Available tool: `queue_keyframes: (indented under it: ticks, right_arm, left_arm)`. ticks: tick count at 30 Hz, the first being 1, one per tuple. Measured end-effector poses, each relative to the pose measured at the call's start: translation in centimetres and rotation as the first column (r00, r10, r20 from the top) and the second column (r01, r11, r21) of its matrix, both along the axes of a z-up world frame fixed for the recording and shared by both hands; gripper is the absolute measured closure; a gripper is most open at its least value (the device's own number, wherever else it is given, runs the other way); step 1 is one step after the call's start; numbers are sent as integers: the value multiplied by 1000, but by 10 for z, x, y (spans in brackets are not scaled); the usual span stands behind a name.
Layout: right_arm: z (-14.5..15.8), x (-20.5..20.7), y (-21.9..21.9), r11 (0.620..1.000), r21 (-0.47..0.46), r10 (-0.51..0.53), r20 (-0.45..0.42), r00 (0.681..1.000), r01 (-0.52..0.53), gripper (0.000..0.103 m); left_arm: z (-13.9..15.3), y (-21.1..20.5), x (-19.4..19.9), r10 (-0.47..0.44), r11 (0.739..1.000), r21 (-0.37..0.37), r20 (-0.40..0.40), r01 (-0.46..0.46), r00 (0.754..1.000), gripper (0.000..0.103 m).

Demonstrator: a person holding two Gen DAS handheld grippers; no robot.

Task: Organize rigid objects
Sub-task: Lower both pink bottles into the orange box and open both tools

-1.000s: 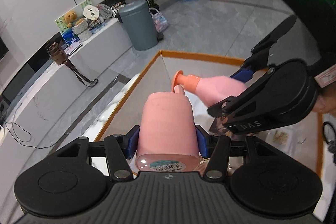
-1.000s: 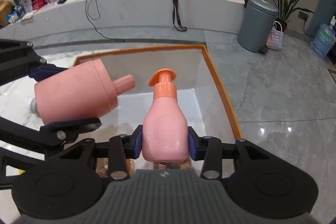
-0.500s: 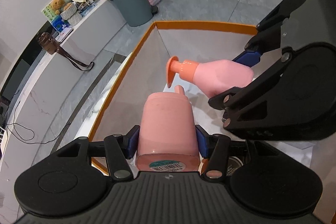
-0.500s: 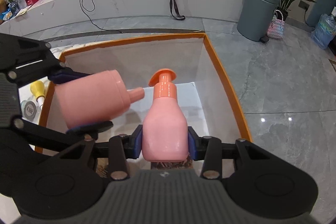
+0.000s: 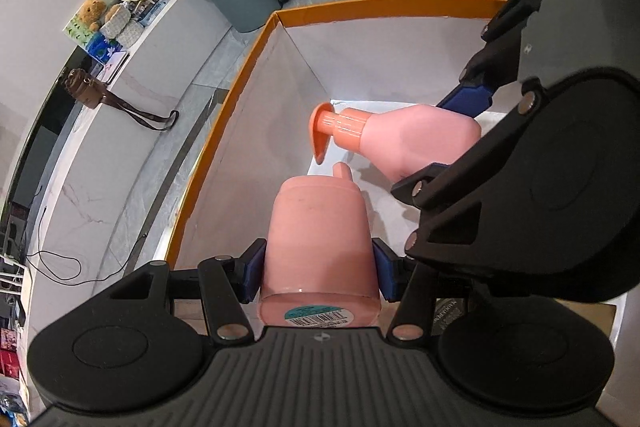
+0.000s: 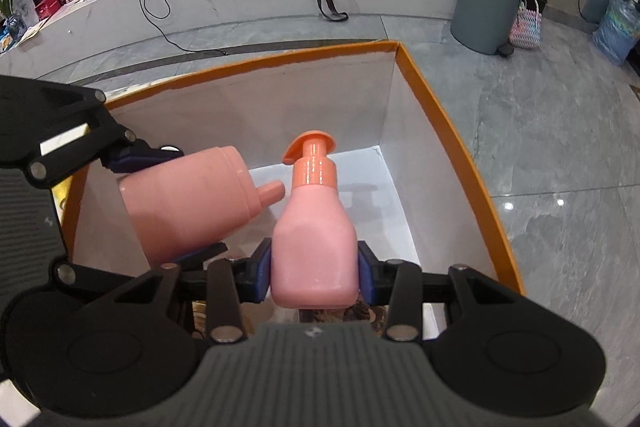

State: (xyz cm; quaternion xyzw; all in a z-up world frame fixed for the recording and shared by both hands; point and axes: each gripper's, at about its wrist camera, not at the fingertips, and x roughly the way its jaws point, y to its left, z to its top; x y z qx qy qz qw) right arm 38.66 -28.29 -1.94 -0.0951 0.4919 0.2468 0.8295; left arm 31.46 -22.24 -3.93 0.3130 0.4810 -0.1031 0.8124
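**Two Pink Bottles Held Over the Orange-Rimmed Box**

In the right wrist view, the left gripper (image 6: 168, 215) reached in from the left, its blue pads clamped on the wide body of a stout pink bottle (image 6: 188, 203). That bottle was tilted, its short nozzle pointing right toward the other bottle, close to it but apart. It hung inside the mouth of the box (image 6: 452, 143), near the left wall and above the white floor.

To its right, the right gripper (image 6: 315, 271) was clamped on a pink pump bottle (image 6: 314, 247), the pads pressing the lower body on both sides. The orange pump head pointed toward the far wall, and the bottle sat over the middle of the box, clear of the right wall.

Both bottles looked like smooth, stiff plastic: probably light, unlikely to crush, but glossy enough to slip if the squeeze slackened. The broad straight-sided body seemed the soundest place to hold each; the pump neck and nozzle looked too narrow and might twist. The barcode end of the stout bottle, seen in the left wrist view (image 5: 318, 315), faced the camera.
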Motion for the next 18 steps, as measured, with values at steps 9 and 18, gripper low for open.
queue_keyframes:
  ticks: [9, 18]
  right_arm:
    - [-14, 10, -1, 1000, 6, -22, -44, 999, 22, 61]
    - [-19, 16, 0, 1000, 8, -15, -53, 998, 15, 61]
  left_arm:
    - [-13, 2, 8, -7, 1000, 1, -46, 7, 999, 40]
    - [-15, 4, 9, 14, 1000, -8, -52, -14, 999, 36]
